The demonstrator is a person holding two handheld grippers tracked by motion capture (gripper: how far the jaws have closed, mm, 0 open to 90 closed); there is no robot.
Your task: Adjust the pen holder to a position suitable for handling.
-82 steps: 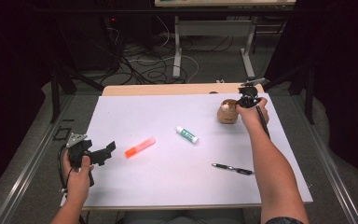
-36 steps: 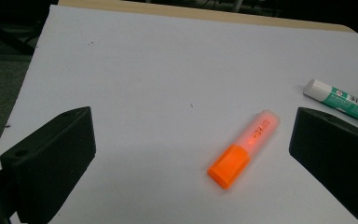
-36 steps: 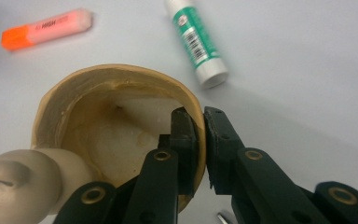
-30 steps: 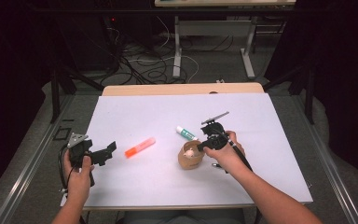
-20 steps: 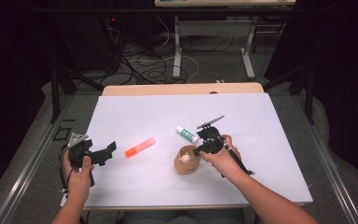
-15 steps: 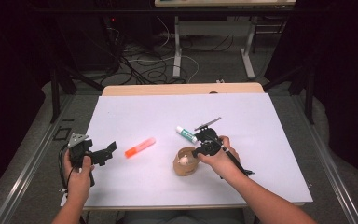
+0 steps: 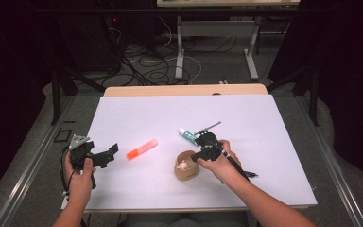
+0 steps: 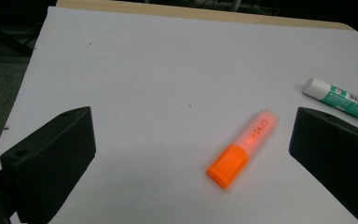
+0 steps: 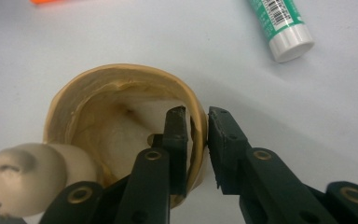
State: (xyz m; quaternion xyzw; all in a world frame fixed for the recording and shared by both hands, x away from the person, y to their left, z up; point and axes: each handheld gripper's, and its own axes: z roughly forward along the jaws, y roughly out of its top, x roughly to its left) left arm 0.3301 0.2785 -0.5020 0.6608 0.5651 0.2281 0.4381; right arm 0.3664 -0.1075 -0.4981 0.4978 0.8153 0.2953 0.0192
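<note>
Your right gripper (image 9: 196,116) straddles the wall of the tan cup (image 9: 84,93): one jaw is inside the mouth, the other outside, with the rim between them. In the right gripper view a thin gap shows on the outer side, so the pads look just off the wall rather than clamped on it; the jaws have just been opening slightly with the wall between them. The cup (image 7: 186,165) sits on the white sheet (image 7: 264,123) that covers the bench, a little in from the near edge and about midway between the left and right edges. A rounded tan piece (image 9: 23,172) lies against the cup at its near side.

Your left gripper (image 7: 105,154) hangs over the near left corner of the sheet, its jaws spread wide with nothing between them.

Farther out, the orange highlighter (image 8: 242,149) lies flat on the sheet ahead of the left gripper, well apart from the cup. The green and white glue stick (image 9: 279,23) lies just beyond the cup, close to your right gripper (image 7: 203,146) but not touching it.
</note>
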